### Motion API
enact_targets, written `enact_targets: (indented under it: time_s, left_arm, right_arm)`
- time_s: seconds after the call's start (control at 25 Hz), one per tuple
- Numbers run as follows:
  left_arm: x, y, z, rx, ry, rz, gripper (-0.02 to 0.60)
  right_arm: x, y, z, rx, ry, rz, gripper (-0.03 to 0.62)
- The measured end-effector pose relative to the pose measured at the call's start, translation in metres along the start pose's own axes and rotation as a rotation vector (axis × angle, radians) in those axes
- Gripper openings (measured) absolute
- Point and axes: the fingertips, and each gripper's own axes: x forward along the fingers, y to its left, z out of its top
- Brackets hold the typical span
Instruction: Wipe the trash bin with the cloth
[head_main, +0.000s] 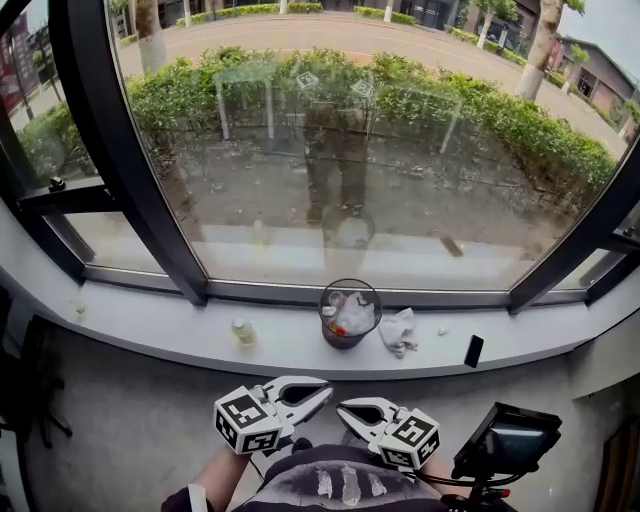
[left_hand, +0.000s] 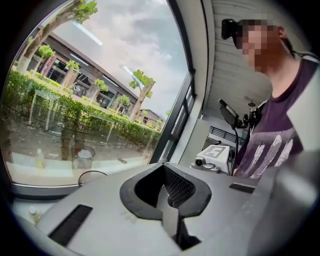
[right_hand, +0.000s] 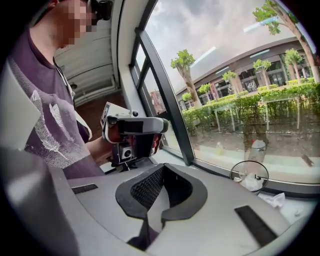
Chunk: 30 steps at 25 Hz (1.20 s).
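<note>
The bin (head_main: 350, 312) is clear with a dark rim and a dark base, and holds white crumpled stuff. The cloth (head_main: 398, 331) is white. The sill (head_main: 150, 325) is pale grey-white. On it, the phone (head_main: 473, 351) is black and the bottle (head_main: 243, 333) is yellowish. The left claw (head_main: 322, 388) and right claw (head_main: 345, 408) are light grey with black, mesh-patterned pads. Their cubes (head_main: 248, 420) are white with black square markers. The window frame (head_main: 140, 170) is black, the floor (head_main: 130, 420) mottled grey and the hedge (head_main: 480, 110) green. The shirt (left_hand: 272, 140) is dark purple with white feather prints.
</note>
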Motion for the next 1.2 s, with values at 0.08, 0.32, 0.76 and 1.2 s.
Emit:
enact_targets:
  time_s: [0.08,0.32,0.76,1.2]
  left_arm:
    - [0.014,0.009,0.007,-0.001,0.009,0.039,-0.004]
    - [0.084,0.015,0.021,0.015,0.063,0.106,-0.003]
    - [0.15,0.062,0.008,0.089,0.233,0.233,-0.004]
    - [0.187,0.158,-0.045,0.196,0.377,0.127,-0.005]
  right_arm:
    - [-0.002,-0.018,0.008,-0.006,-0.018,0.033,-0.002]
    - [-0.034,-0.079,0.005,0.018,-0.029,0.089,-0.002]
    - [-0.064,-0.203,-0.019,-0.047,0.094,-0.019,-0.002]
    - [-0.038,-0.279,-0.08,0.01,0.392,-0.183,-0.002]
